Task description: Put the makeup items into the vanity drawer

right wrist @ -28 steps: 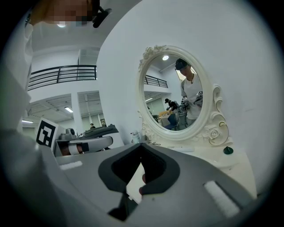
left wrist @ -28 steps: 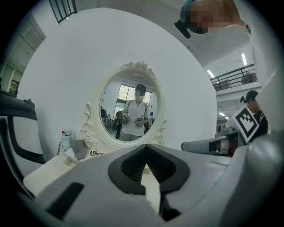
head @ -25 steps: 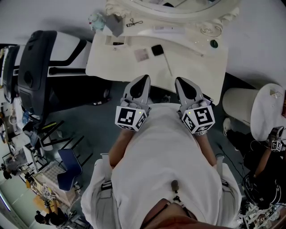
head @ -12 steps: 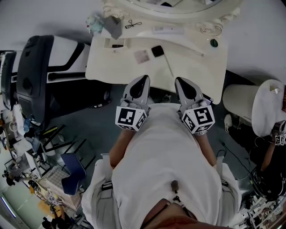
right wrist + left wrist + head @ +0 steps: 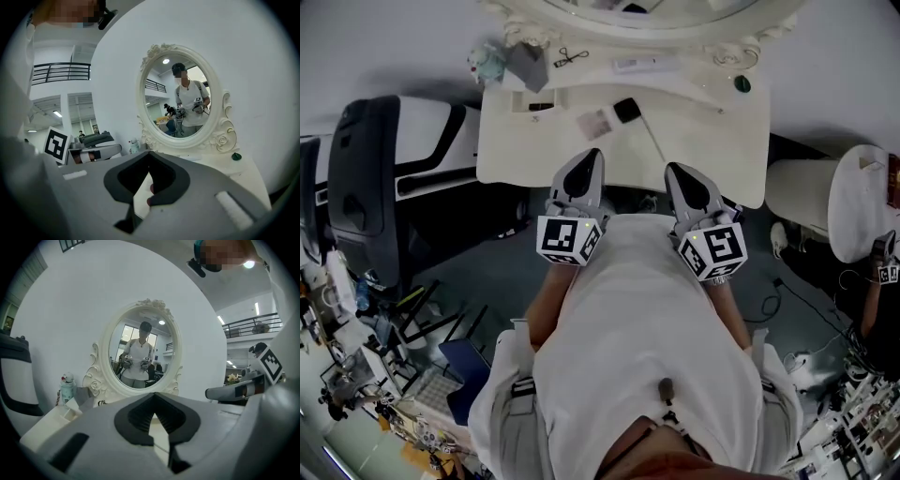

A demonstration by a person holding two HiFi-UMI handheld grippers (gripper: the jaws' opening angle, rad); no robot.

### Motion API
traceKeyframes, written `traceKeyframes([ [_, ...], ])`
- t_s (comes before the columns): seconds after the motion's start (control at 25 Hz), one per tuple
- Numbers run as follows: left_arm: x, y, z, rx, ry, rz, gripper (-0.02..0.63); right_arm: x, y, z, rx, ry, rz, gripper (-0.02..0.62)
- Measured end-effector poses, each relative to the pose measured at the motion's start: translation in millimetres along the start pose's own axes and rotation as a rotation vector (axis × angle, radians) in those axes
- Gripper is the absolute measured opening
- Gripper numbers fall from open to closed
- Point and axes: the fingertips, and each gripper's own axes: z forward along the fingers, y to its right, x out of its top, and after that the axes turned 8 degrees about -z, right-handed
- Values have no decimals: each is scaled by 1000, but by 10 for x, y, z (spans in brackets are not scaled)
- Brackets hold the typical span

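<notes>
The white vanity top [image 5: 703, 141] carries the makeup items: a black compact [image 5: 627, 110], a pale flat palette [image 5: 596, 122], a thin stick [image 5: 651, 139], a white tube [image 5: 635, 65] and an eyelash curler [image 5: 572, 58] near the mirror base. A small green piece [image 5: 742, 84] sits at the back right. My left gripper [image 5: 589, 161] and right gripper [image 5: 679, 173] are held side by side at the vanity's front edge, both shut and empty. The closed left jaws [image 5: 153, 397] and the closed right jaws [image 5: 149, 157] point at the oval mirror [image 5: 140, 352]. No open drawer shows.
A black treadmill [image 5: 366, 178] stands left of the vanity. A white round stool [image 5: 853, 216] is at the right, with cables on the floor beside it. A small figurine bottle [image 5: 483, 62] and a grey box [image 5: 528, 66] sit at the vanity's back left corner.
Both grippers have come slightly closer to the vanity's front edge, the left one drifting a little left. The jaws stay shut.
</notes>
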Motion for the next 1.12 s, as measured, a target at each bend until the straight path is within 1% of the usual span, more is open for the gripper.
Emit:
traceKeyframes([
  [0.32,14,-290,130,-42,-37,20,6,49,-26,-20,-117,-6,16,8],
  [0.48,-6,-306,217,-109,-57,32,6,7,-47,-21,-165,-21,33,8],
  [0.56,-31,-319,265,-140,-76,53,11,0,-60,-4,-185,-26,37,8],
  [0.68,-144,-446,337,-154,-123,94,31,-14,-94,42,-215,-34,42,8],
  [0.88,-338,-746,480,-153,-186,117,82,-60,-99,70,-278,-58,43,8],
  [0.96,-416,-841,547,-157,-213,137,104,-71,-75,57,-310,-67,50,8],
  [1.12,-665,-1013,701,-177,-292,203,172,-92,-24,52,-363,-78,64,8],
])
